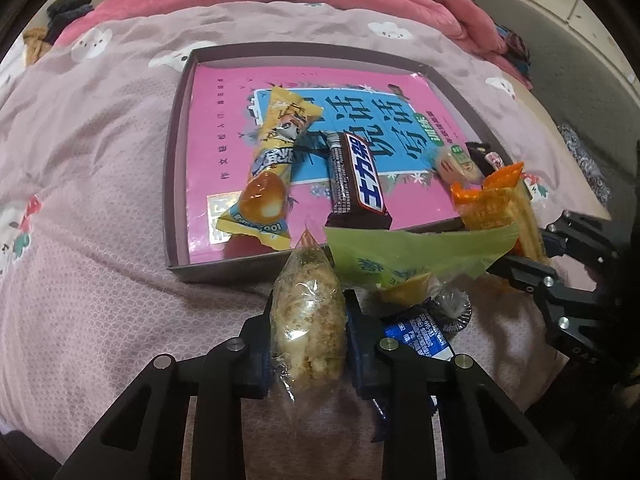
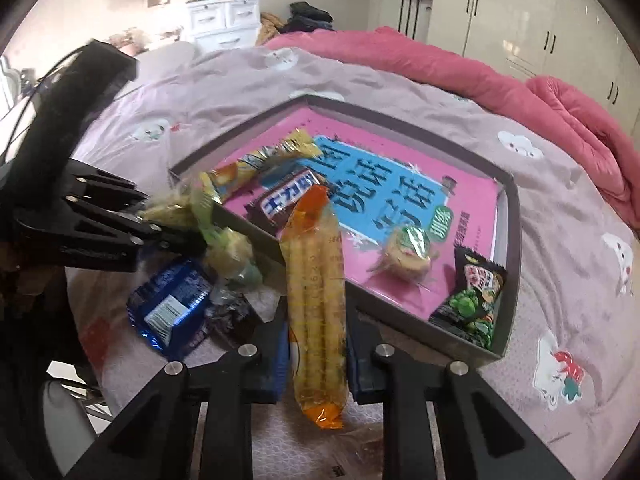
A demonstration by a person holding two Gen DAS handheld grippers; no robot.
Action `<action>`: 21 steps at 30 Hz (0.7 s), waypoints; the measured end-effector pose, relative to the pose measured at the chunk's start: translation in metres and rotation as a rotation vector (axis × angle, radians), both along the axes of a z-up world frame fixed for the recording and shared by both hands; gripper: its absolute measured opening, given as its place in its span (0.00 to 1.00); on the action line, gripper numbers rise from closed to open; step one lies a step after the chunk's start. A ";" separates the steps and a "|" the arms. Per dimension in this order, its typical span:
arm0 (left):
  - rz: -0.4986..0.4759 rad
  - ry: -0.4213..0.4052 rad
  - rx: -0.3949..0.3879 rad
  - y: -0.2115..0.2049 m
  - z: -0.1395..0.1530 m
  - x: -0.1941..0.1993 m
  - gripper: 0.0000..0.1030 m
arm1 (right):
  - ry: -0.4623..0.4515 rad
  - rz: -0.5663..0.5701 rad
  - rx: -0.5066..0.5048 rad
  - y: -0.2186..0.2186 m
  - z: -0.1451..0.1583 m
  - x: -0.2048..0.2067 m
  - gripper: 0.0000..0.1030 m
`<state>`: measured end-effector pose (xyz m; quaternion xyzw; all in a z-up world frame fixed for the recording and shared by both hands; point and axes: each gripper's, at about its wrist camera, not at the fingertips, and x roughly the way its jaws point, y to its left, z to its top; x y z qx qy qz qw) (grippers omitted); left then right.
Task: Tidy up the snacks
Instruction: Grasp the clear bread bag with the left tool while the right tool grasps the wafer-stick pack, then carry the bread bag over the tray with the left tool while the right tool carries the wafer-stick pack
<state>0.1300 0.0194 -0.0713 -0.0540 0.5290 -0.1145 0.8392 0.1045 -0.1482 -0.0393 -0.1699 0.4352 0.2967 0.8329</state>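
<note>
My left gripper (image 1: 308, 320) is shut on a clear bag of crumbly biscuit (image 1: 306, 312), just short of the near wall of the grey tray (image 1: 176, 184). My right gripper (image 2: 318, 320) is shut on an orange pack of yellow wafer sticks (image 2: 316, 292), held upright beside the tray's near wall (image 2: 516, 240). The tray holds a pink book (image 1: 224, 120), a yellow snack pack (image 1: 272, 168), a Snickers bar (image 1: 356, 180), a round wrapped cake (image 2: 406, 256) and a black pea packet (image 2: 472, 292).
On the pink bedcover in front of the tray lie a blue packet (image 2: 172, 304), a green-wrapped snack (image 1: 400, 256) and a small dark wrapped sweet (image 1: 452, 308). A pink quilt (image 2: 440, 64) is bunched behind the tray. White cupboards (image 2: 540, 12) stand beyond.
</note>
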 end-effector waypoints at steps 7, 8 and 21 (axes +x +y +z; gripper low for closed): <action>0.048 -0.024 -0.036 0.017 0.014 -0.002 0.27 | 0.011 -0.055 0.176 -0.015 0.020 0.004 0.22; 0.056 -0.022 -0.044 0.020 0.016 -0.003 0.27 | 0.010 -0.067 0.201 -0.017 0.023 0.005 0.22; 0.107 -0.122 -0.047 0.038 0.053 -0.016 0.27 | 0.025 -0.128 0.244 -0.017 0.031 0.003 0.22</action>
